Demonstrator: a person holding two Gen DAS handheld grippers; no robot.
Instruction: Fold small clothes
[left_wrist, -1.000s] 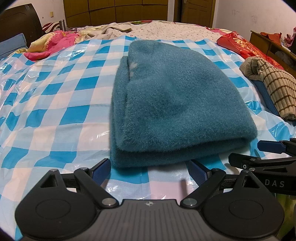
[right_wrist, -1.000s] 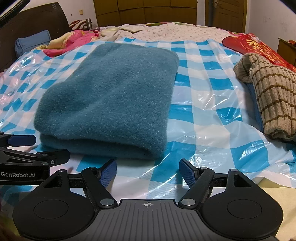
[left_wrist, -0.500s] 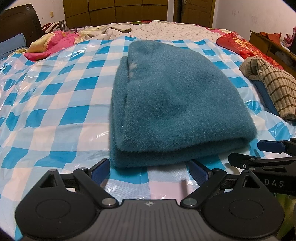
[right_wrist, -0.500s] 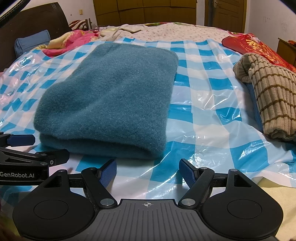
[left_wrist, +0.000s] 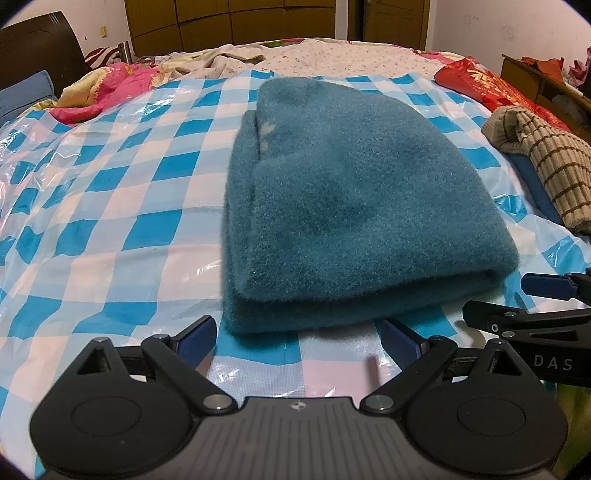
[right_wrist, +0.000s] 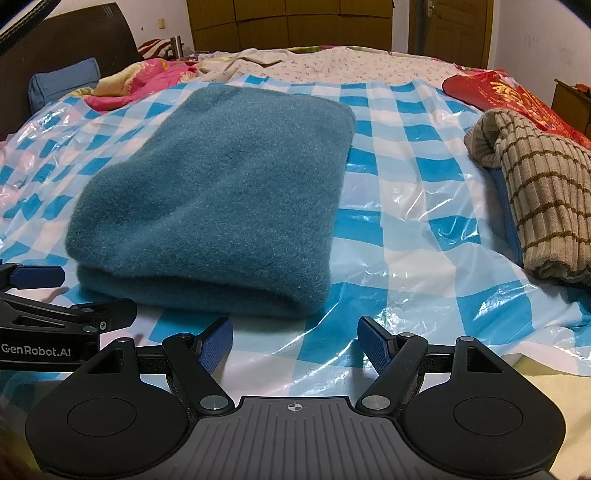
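A bed fills the frame; a dark headboard sits upper left, brown wooden wardrobes top centre, white walls upper right.

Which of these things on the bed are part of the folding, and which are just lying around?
Part of the job:
- fuzzy teal folded garment
- left gripper, open
- right gripper, open

Just lying about:
- beige brown-striped knit
- pink floral quilt
- blue pillow

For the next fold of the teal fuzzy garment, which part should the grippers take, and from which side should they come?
Probably the two near corners of the teal garment. It lies flat, already doubled, its thick rounded edge facing both grippers. The left gripper and the right gripper wait open just short of that edge, so come straight forward and low, one finger sliding under the layers against the checked plastic sheet.
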